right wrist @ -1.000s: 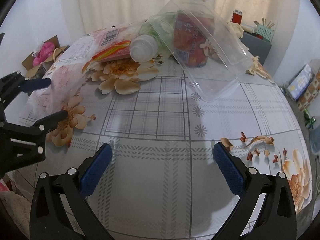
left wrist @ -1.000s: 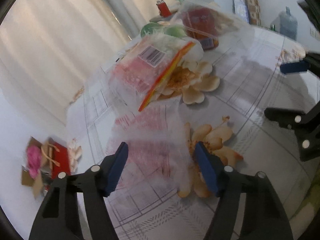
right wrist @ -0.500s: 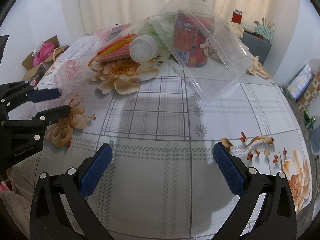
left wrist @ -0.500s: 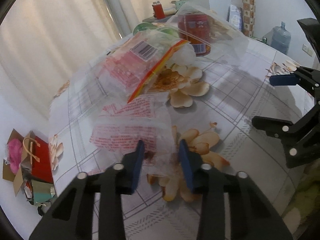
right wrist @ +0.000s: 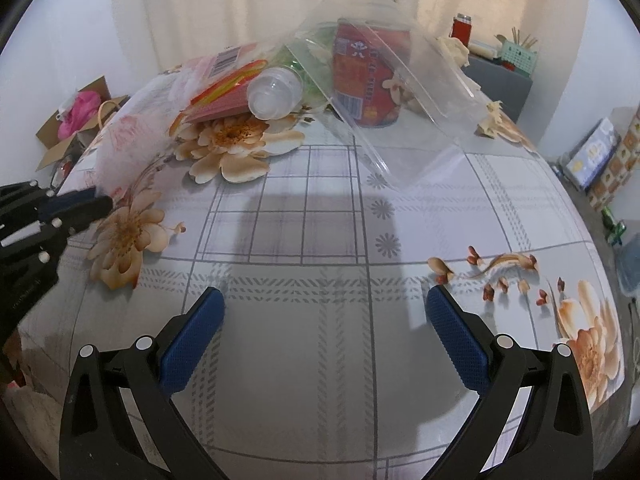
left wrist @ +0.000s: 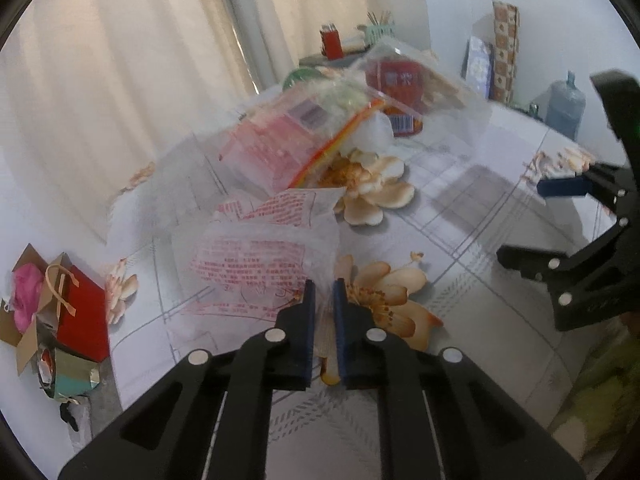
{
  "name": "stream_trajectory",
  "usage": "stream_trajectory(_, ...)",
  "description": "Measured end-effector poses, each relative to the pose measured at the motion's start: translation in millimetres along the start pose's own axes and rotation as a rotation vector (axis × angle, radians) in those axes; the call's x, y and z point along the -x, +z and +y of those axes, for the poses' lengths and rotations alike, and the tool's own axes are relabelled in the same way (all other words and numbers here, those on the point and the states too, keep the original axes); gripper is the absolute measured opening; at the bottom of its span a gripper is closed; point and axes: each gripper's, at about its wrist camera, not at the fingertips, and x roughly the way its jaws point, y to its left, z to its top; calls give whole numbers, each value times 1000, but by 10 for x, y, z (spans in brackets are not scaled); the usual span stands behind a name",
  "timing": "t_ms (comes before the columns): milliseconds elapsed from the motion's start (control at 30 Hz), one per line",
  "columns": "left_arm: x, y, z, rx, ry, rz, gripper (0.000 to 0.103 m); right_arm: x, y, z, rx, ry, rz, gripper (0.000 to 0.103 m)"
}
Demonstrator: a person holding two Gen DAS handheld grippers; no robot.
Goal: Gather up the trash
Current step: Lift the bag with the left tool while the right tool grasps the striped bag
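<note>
Pinching the near edge of a thin clear plastic wrapper printed with red text (left wrist: 256, 256), the left gripper (left wrist: 323, 304) has its blue pads pressed together on the film; the wrapper lies at the table's left edge, its far part lifted and crumpled toward the pile. The right gripper (right wrist: 324, 320) hovers over the bare near part of the table (right wrist: 320, 360) with its jaws spread wide and nothing between them.

Progress: judged to be at the very start. One item is gripped but not yet lifted clear of the floral, grid-patterned tablecloth. No bin or collecting bag is visible in either view, so where the trash goes cannot be told.

Outstanding items, all grouped toward the table's far edge:
- a pink and clear plastic bag with a barcode label and a red-yellow strip (left wrist: 288, 140), just beyond the gripped wrapper;
- a clear plastic bottle lying on its side (right wrist: 276, 92), touching that bag;
- a red printed can standing upright (right wrist: 370, 76);
- a large clear plastic clamshell tray (right wrist: 420, 92), leaning over the can.

Risk, as a judgement: the film is light and limp, and the grip is only on an edge, so it may slip or drag the neighbouring bag when raised.
</note>
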Motion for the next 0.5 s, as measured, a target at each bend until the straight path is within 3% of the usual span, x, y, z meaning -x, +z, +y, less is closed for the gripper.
stream_trajectory(100,100,17,29,28,5,-30,8,20,-16,-16,20,11,8,97)
stream_trajectory(233,193,43,66,60,9,-63,8,116,23,-15,34,-43,-12,97)
stream_trajectory(367,254,37,124,105,8,-87,8,346,254,102,117,-29,-143,97)
stream_trajectory(500,353,33,224,152,6,-120,8,479,515,339,290,-81,-270,96)
